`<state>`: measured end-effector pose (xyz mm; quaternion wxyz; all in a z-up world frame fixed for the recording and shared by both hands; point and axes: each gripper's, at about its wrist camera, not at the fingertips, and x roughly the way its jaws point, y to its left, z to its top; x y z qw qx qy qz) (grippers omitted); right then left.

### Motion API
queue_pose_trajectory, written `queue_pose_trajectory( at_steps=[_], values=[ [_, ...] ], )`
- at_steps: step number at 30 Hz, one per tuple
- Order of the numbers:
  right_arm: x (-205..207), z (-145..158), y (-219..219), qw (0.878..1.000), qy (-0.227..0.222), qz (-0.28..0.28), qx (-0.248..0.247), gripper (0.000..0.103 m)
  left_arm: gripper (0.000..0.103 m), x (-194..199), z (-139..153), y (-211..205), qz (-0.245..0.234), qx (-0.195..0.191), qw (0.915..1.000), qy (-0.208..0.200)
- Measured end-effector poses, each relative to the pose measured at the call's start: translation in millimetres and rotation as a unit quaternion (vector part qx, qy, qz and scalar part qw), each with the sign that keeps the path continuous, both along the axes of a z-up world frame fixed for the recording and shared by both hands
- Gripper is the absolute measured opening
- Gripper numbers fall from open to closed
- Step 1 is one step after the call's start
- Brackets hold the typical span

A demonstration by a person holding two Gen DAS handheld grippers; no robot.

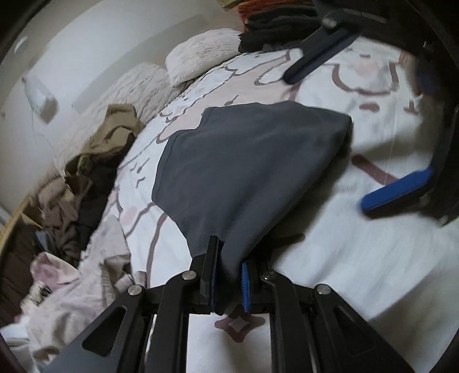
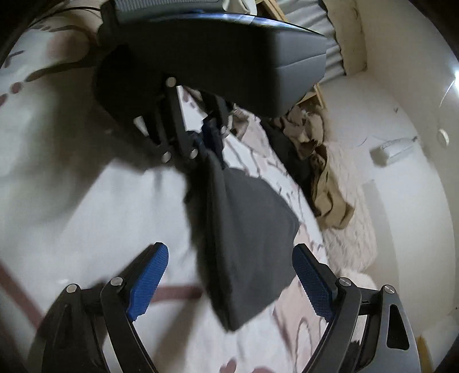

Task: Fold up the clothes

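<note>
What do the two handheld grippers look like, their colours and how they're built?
Both are alike: the left gripper and the right gripper have black angular linkage arms with cut-out slots, joined by round silver pivot pins. Each finger carries a bright blue pad with a fine ribbed texture. In the right wrist view, the left gripper shows a grey housing.

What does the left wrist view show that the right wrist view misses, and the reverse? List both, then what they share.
Only the left wrist view: the stack of folded dark and orange clothes at the far edge of the bed, and the left claw's blue pads pinching cloth up close.

Only the right wrist view: the left claw's grey housing from outside, and grey pleated fabric behind it.

Both: the dark grey folded garment, held by the left claw; the open right claw; the white patterned bedspread; the crumpled tan garment.
</note>
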<state>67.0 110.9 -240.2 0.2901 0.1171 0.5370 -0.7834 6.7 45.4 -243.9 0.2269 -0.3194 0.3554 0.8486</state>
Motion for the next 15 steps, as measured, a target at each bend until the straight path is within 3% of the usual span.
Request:
queue_pose_trajectory(
  at_steps=[4, 7, 15],
  values=[
    [-19.3, -3.0, -11.6, 1.0, 0.009, -0.015, 0.0, 0.088, 0.013, -11.8, 9.4, -10.2, 0.017, 0.058, 0.9969, -0.051],
    [-22.7, -5.9, -22.1, 0.999, 0.041, -0.008, 0.006, 0.088, 0.013, -22.0, 13.8, -17.0, 0.029, 0.097, 0.9911, -0.087],
    [-33.6, -12.1, -39.7, 0.991, 0.126, -0.017, 0.038, 0.088, 0.013, -37.2, 19.7, -34.4, 0.057, 0.182, 0.9699, -0.151]
  ],
)
